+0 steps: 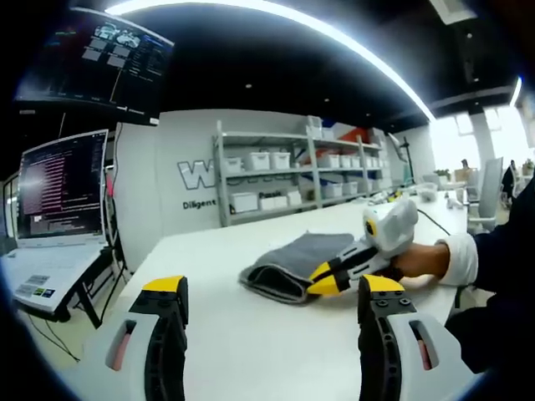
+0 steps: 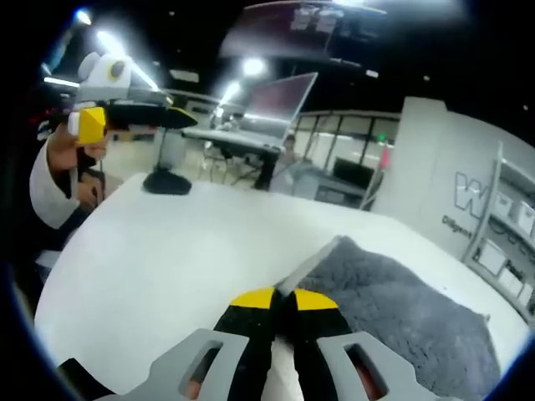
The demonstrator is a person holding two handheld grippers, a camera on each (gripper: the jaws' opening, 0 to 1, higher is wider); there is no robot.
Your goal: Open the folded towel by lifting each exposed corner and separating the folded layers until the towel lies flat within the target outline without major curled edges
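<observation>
A grey folded towel (image 1: 288, 261) lies on the white table (image 1: 251, 351). In the left gripper view my left gripper (image 1: 272, 288) hangs open above the near table, its yellow-tipped jaws wide apart and short of the towel. My right gripper (image 1: 333, 276), held by a hand (image 1: 422, 259), comes in from the right and pinches the towel's near edge. In the right gripper view the right gripper (image 2: 282, 299) is shut on the towel's front corner, and the towel (image 2: 401, 313) spreads away to the right. The left gripper (image 2: 94, 124) floats at upper left, well clear of the cloth.
An open laptop (image 1: 58, 196) on a stand sits off the table's left side, with a monitor (image 1: 100, 54) above it. Shelves with white bins (image 1: 284, 171) line the far wall. A black round base (image 2: 167, 180) stands at the table's far edge.
</observation>
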